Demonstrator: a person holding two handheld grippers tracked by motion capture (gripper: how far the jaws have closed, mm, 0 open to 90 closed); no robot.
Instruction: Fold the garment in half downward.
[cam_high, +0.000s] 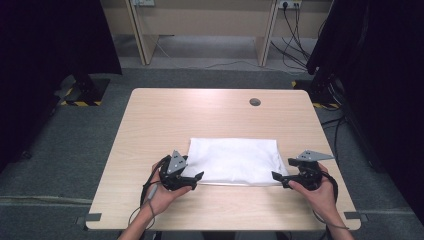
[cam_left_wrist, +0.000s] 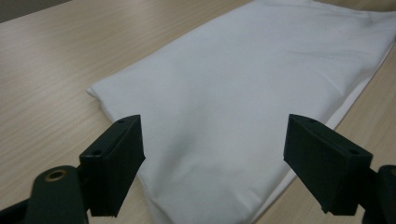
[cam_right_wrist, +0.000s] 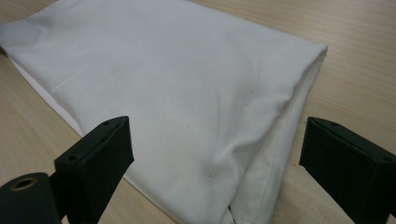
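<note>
White folded cloth (cam_high: 234, 161), one soft flat piece, lies on one pale wooden table (cam_high: 165, 115). It sits near the table's front edge, a little toward 5 o'clock from the table's middle. Its top side is smooth, and more layers show along its near edge.

Two black grippers are here, one in each hand. The left gripper (cam_high: 196, 178) is at the cloth's 7 o'clock corner. The right gripper (cam_high: 278, 179) is at the cloth's 5 o'clock corner. Each one has a grey three-cornered plate on top, so that makes two plates.

In the left gripper view, the two black jaws stand wide apart, with the cloth (cam_left_wrist: 243, 93) lying flat on the table between and beyond them. The pads do not pinch it. In the right gripper view, the two jaws are spread wide too, and the cloth's folded corner (cam_right_wrist: 261, 186) lies between them, loose and not squeezed.

One small round grey cap (cam_high: 255, 102) sits in the table top at 1 o'clock, well apart from the cloth.
</note>
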